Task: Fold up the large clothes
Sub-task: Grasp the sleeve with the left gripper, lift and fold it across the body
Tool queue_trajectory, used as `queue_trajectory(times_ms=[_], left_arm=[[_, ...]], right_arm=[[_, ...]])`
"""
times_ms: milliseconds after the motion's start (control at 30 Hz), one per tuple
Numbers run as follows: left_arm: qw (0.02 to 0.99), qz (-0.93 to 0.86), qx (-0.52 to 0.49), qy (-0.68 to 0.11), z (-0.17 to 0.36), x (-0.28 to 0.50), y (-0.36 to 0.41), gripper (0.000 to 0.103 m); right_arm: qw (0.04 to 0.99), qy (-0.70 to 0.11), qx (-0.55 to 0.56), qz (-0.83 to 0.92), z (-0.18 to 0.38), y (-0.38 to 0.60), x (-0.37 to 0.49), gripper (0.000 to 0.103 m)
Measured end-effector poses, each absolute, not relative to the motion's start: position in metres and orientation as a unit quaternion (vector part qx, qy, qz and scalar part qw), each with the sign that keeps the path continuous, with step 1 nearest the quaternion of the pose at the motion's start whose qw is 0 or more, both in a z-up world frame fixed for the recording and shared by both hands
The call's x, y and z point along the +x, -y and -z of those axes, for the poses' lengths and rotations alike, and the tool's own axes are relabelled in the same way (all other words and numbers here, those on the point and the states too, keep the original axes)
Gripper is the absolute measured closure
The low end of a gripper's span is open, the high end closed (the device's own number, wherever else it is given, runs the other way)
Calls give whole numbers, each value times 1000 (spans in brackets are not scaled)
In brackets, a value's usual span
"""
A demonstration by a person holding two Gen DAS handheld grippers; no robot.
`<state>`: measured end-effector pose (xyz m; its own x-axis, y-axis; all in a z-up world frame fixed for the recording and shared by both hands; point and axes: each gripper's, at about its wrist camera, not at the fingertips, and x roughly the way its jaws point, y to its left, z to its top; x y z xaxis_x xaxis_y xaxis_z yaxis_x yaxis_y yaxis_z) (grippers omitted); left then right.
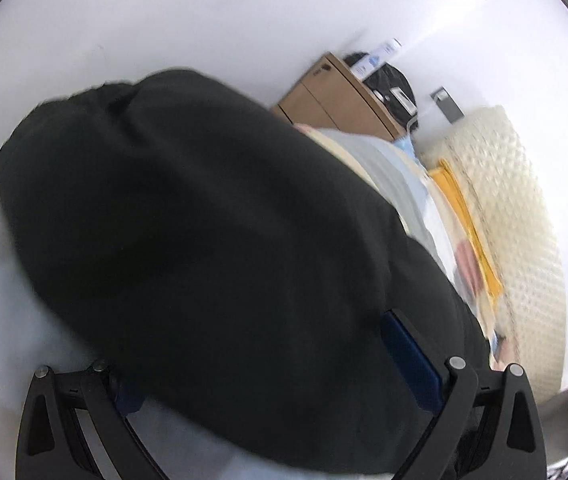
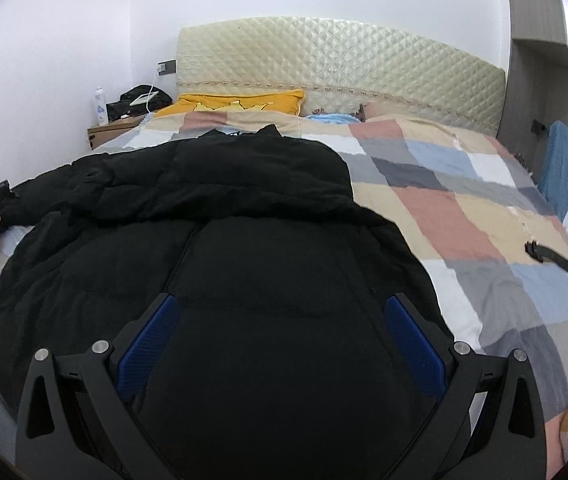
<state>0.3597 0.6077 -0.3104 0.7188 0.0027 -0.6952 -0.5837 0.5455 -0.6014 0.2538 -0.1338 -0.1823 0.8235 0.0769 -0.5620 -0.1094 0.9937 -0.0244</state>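
My right wrist camera looks low along the bed point(image 2: 464, 216) toward the headboard point(image 2: 340, 64), close over the black jacket point(image 2: 243, 240). My left wrist camera sits rolled and blurred, almost against the jacket point(image 1: 203, 240), facing the wall. Both views share the jacket, the headboard point(image 1: 516, 200) and the nightstand point(image 1: 336, 96).

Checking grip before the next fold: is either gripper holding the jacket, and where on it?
Neither grip is confirmed. Both the left gripper and the right gripper stand open over the black puffer jacket.
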Motion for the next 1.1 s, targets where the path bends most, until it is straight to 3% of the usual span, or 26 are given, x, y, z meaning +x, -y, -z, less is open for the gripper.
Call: queue_trajectory(times_ms=[167,233,300,400,567,700,1100], left_arm=[[827,-214,-400,-333,310,379,-610,4],[825,-227,-404,-324,309,377,-613,16],[823,-227,-410,-320,306,375,-617,37],[825,-232,-400,-326,293,372,-614,57],[834,-236,-382,-321,257,361,-605,82],[855,-236,-341,-313,212,358,-590,87],[891,-212,-302,-263,81,361,-525,90]], right_arm=[[956,-287,-30,-52,180,126,260,0],[955,-289,-21,-53,180,127,262,0],[956,-289,-15,-53,179,129,260,0],[956,-290,-9,-53,177,132,257,0],[956,-287,-4,-66,171,132,252,0],[958,-276,0,-74,165,134,242,0],[955,-274,22,-113,154,151,222,0]])
